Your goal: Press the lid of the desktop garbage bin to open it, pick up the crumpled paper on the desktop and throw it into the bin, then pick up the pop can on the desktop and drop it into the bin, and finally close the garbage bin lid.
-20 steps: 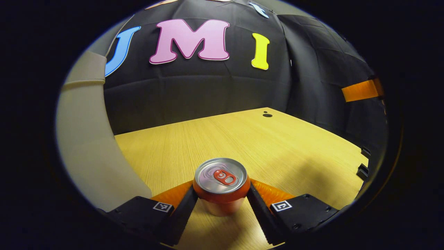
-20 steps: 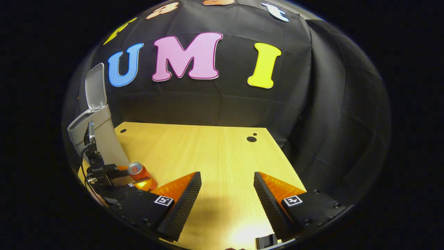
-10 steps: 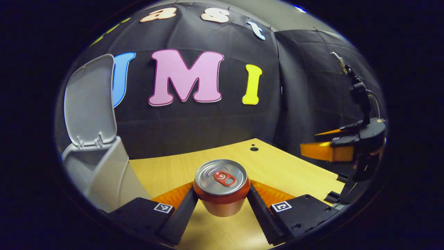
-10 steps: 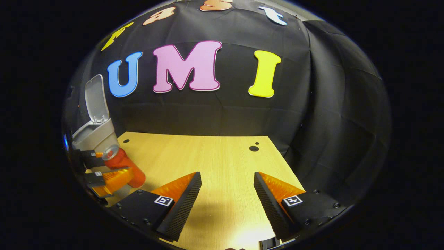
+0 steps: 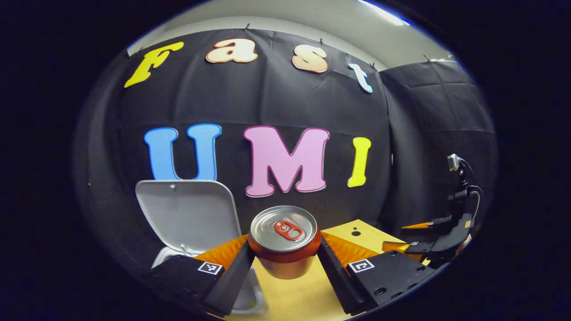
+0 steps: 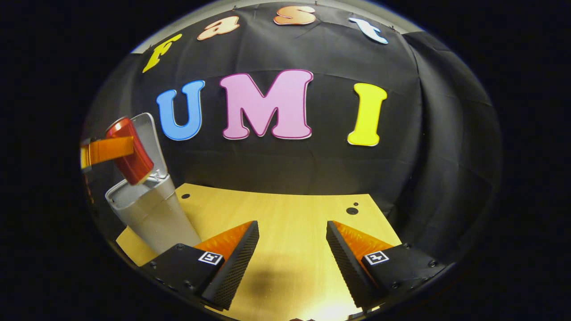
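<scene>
Pop can (image 5: pixel 284 243), a red cylinder with a shiny metal top, sits clamped between the left hand-held gripper (image 5: pixel 285 263) fingers at lower centre, above the grey plastic bin (image 6: pixel 149 214) with its flat lid (image 5: pixel 187 214) raised. The right hand-held gripper (image 6: pixel 292 258) gapes wide with nothing in it over the wood-grain worktop (image 6: pixel 285 214).

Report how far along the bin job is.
Done: the bin lid stands open, and no crumpled paper lies on the desktop. In hand: the left gripper holds the pop can above the garbage bin. Left: drop the can, close the lid.
</scene>
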The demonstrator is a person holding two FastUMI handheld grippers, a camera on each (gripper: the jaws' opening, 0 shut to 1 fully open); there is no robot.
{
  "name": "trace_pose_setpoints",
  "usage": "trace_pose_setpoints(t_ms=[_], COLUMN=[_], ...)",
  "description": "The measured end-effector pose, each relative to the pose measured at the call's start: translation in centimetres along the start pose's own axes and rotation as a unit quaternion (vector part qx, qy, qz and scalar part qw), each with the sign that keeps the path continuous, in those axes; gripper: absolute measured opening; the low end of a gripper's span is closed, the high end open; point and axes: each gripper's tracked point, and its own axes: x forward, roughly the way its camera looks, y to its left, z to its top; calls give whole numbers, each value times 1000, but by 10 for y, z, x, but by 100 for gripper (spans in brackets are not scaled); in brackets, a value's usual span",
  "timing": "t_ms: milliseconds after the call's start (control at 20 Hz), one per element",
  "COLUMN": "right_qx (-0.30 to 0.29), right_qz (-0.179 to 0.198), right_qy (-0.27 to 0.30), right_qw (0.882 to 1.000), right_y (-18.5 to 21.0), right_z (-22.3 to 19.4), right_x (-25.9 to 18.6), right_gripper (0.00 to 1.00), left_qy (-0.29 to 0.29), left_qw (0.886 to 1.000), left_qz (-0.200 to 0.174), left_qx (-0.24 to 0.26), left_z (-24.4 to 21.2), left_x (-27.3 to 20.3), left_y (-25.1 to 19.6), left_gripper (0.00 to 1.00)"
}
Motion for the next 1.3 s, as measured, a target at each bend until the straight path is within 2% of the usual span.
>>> trace_pose_setpoints(t_ms=[150, 300, 550, 750, 1000, 1300], right_qx=[2, 1, -5, -8, -9, -7], right_qz=[23, 36, 48, 54, 64, 96], right_qy=[-4, -7, -1, 7, 9, -14], right_qw=[1000, 999, 999, 999, 998, 995], right_y=[19, 31, 38, 42, 48, 72], right_z=[7, 11, 9, 5, 7, 50], right_x=[1, 0, 3, 7, 13, 21], right_gripper=[98, 98, 98, 98, 98, 98], left_qy=[15, 49, 99, 116, 89, 19], left_qw=[998, 995, 988, 985, 985, 987], left_qz=[57, 90, 112, 123, 141, 160], left_qx=[14, 10, -30, -22, -36, -5], left_z=[-16, -55, -111, -130, -112, -33], left_x=[-8, -17, -23, -21, -21, -12], left_y=[49, 85, 101, 106, 115, 134], left_gripper=[87, 87, 87, 88, 94, 93])
